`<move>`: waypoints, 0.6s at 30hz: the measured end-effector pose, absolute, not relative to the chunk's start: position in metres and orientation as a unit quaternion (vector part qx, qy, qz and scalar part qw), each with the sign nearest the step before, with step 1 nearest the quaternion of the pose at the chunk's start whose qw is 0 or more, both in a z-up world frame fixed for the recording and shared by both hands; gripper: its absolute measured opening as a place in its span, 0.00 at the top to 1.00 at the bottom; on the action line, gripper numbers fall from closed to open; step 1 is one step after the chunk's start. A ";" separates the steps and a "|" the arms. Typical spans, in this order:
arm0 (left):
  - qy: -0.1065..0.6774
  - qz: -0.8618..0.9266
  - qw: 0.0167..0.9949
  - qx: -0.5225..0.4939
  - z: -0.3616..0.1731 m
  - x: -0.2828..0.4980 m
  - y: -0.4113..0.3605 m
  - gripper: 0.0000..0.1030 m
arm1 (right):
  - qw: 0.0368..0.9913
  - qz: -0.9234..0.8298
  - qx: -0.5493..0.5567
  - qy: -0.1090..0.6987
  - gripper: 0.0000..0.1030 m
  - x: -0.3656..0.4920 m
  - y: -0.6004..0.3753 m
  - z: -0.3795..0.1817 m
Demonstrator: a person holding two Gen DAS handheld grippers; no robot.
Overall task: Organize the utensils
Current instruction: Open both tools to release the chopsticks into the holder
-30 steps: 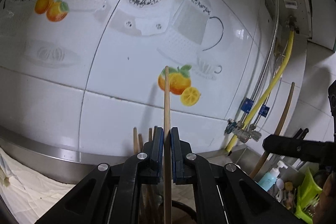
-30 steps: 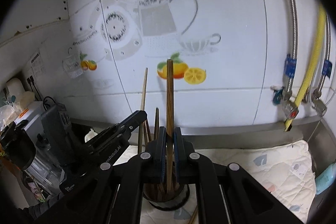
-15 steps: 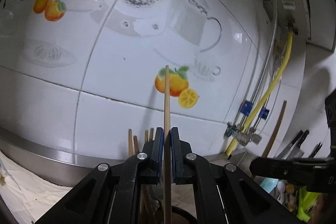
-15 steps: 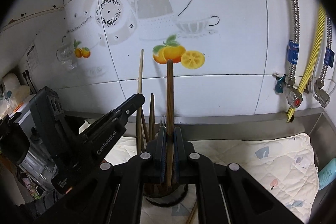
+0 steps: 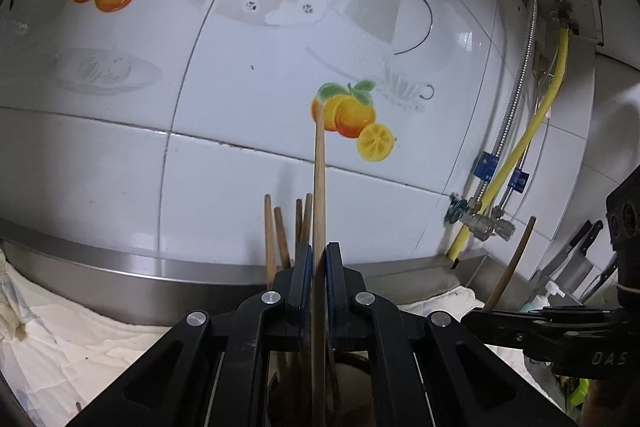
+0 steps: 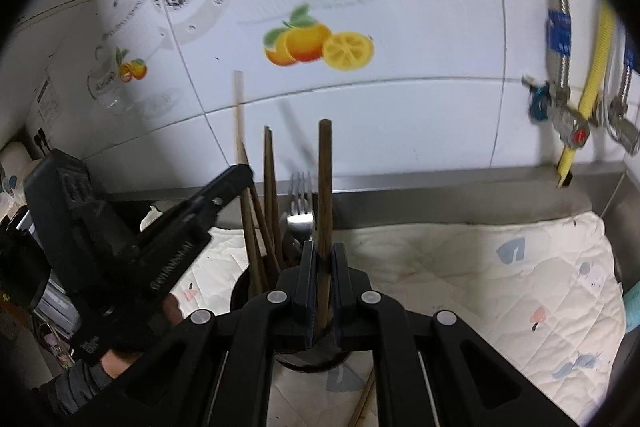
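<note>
Wooden chopsticks (image 6: 269, 195) and fork (image 6: 301, 211) crowd the holder (image 6: 244, 285), left claw (image 5: 316, 291) pinching pale chopstick (image 5: 319, 187), right claw (image 6: 322, 279) pinching dark one (image 6: 325, 183)

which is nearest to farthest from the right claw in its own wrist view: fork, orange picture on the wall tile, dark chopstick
1. dark chopstick, pinched in the right claw.
2. fork, just behind, slightly left, in the holder.
3. orange picture, up on the back wall.
</note>
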State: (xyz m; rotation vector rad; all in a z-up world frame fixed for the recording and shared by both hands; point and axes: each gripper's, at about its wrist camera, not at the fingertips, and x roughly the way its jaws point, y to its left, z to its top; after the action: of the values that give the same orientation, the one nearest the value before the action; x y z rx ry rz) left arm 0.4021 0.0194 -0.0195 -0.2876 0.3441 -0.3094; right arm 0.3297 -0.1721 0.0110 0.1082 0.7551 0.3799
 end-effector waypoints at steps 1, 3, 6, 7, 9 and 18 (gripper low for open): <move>0.174 -0.152 0.963 -0.140 -0.020 0.402 0.020 0.92 | 0.909 0.186 0.055 0.368 0.91 0.330 -0.173 0.009; 0.185 -0.151 0.961 -0.138 -0.021 0.401 0.019 0.92 | 0.906 0.192 0.057 0.374 0.91 0.329 -0.173 0.007; 0.197 -0.156 0.958 -0.136 -0.020 0.399 0.016 0.91 | 0.905 0.193 0.048 0.377 0.89 0.325 -0.171 0.005; 0.200 -0.156 0.958 -0.133 -0.019 0.398 0.015 0.90 | 0.905 0.193 0.044 0.376 0.88 0.324 -0.171 0.005; 0.204 -0.153 0.959 -0.127 -0.016 0.396 0.012 0.76 | 0.907 0.193 0.038 0.373 0.74 0.320 -0.171 0.006; 0.204 -0.141 0.963 -0.105 0.001 0.365 0.010 0.57 | 0.909 0.207 0.034 0.360 0.66 0.293 -0.186 0.016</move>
State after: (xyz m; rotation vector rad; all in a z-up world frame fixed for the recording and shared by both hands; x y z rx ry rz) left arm 0.3650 0.0095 0.0013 -0.2123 0.4130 -0.2858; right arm 0.2930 -0.1858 0.0164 0.0709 0.7421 0.4263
